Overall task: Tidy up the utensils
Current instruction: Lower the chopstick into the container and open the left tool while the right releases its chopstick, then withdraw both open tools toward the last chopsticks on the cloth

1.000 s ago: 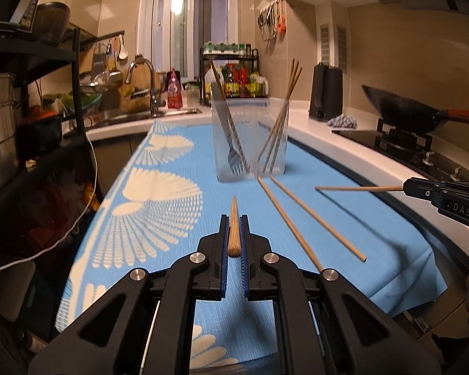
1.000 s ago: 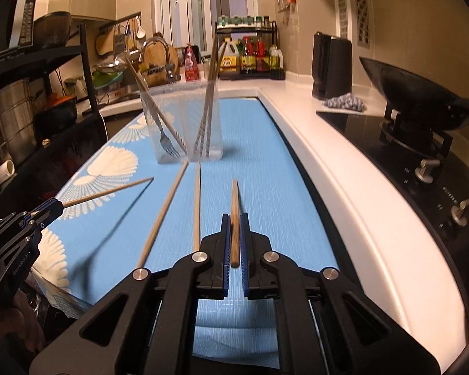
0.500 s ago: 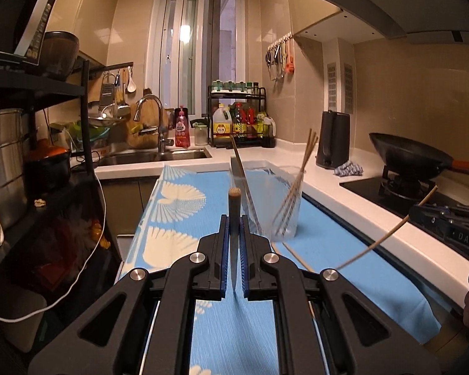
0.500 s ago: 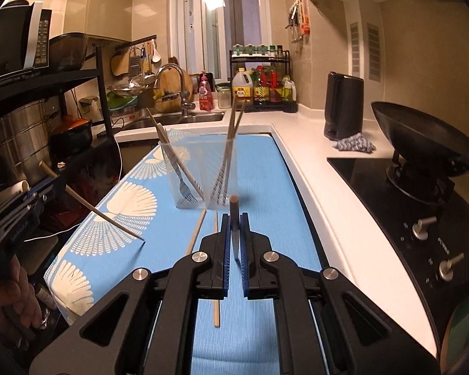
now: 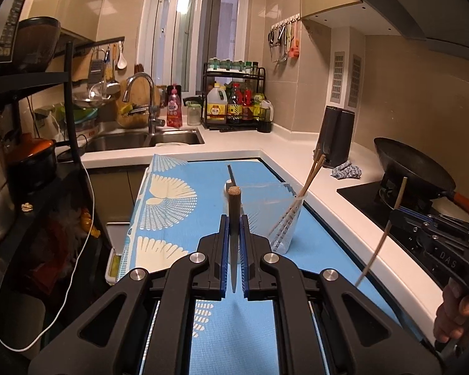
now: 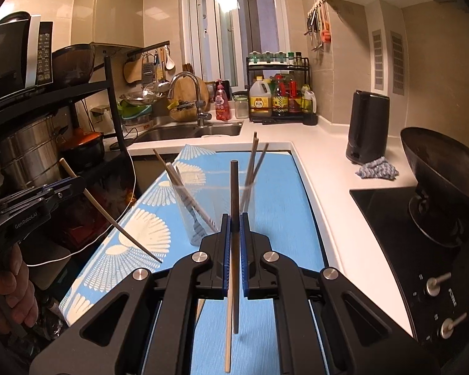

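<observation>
- The left gripper (image 5: 234, 243) is clenched on one wooden chopstick (image 5: 234, 215), which stands upright between the blue pads, the blunt round end on top and the thin tip pointing down, above the blue mat (image 5: 172, 218).
- The right gripper (image 6: 234, 243) grasps another chopstick (image 6: 234, 193) in the same way; it is upright, dark against the light, and its pointed tip hangs below the fingers above the mat.
- In the right wrist view the left gripper's chopstick is seen tilted, with the tip near the left edge of the mat.
- The clear holder (image 6: 212, 206) stands on the mat straight in front of both grippers, near the middle of the mat.
- It has two compartments: a fork (image 6: 197, 228) with some chopsticks leans in the left one, and a bundle of chopsticks (image 6: 253, 162) leans in the right one.
- One more loose chopstick (image 6: 228, 328) lies on the mat under the right gripper, at the near edge.
- Right of the mat, on the stove (image 6: 422, 250), sits a black wok (image 6: 437, 162); at the far end of the white counter (image 6: 322, 143) is the sink (image 6: 184, 131).
</observation>
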`<state>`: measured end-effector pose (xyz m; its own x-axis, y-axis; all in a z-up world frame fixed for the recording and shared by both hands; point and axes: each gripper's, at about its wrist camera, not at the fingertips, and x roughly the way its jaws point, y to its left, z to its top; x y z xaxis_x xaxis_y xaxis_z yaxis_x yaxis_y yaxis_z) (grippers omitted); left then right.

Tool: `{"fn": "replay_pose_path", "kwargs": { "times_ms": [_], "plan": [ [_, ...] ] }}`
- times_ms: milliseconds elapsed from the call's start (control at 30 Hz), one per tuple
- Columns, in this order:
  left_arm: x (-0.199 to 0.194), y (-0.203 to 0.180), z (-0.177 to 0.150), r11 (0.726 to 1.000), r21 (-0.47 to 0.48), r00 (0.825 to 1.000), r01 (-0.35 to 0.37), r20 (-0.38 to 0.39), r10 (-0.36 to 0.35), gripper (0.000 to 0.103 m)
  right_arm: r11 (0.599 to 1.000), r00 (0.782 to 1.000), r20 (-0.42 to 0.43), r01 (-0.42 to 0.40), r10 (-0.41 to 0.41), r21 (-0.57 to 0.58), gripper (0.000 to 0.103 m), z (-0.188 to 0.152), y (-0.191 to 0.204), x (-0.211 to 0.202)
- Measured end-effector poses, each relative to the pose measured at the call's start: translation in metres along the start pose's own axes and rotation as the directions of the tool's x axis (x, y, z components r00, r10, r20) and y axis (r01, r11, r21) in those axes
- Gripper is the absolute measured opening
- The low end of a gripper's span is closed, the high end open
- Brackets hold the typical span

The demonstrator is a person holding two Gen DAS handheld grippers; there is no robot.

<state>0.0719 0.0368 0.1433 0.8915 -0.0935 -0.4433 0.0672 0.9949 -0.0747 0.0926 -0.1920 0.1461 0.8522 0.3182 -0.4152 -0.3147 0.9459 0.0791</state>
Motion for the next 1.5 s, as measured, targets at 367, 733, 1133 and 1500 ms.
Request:
{"fn": "replay_pose_path", "kwargs": {
  "times_ms": [367, 733, 1133, 1500],
  "plan": [
    [0.008, 0.000, 0.072, 0.994, -0.053, 0.994, 0.099, -0.047, -0.102, 0.007, 0.999, 0.994, 0.108, -0.033, 0.036, -0.023, 0.006, 0.073, 0.007, 0.009],
    [0.032, -0.010, 0.132, 0.992, -0.028, 0.991, 0.123, 0.055, -0.121, 0.007, 0.998, 0.967, 0.248, -0.050, 0.060, -0.044, 0.006, 0.154, 0.023, 0.036],
    [0.127, -0.007, 0.101, 0.995, -0.036, 0.983, 0.094, -0.152, -0.099, 0.007, 1.000, 0.995, 0.094, -0.020, 0.022, -0.024, 0.006, 0.117, 0.014, 0.124],
    [0.084, -0.007, 0.087, 0.991, -0.070, 0.991, 0.112, -0.069, -0.117, 0.041, 0.999, 0.996, 0.090, -0.007, 0.011, -0.049, 0.030, 0.093, 0.019, 0.096]
  ]
}}
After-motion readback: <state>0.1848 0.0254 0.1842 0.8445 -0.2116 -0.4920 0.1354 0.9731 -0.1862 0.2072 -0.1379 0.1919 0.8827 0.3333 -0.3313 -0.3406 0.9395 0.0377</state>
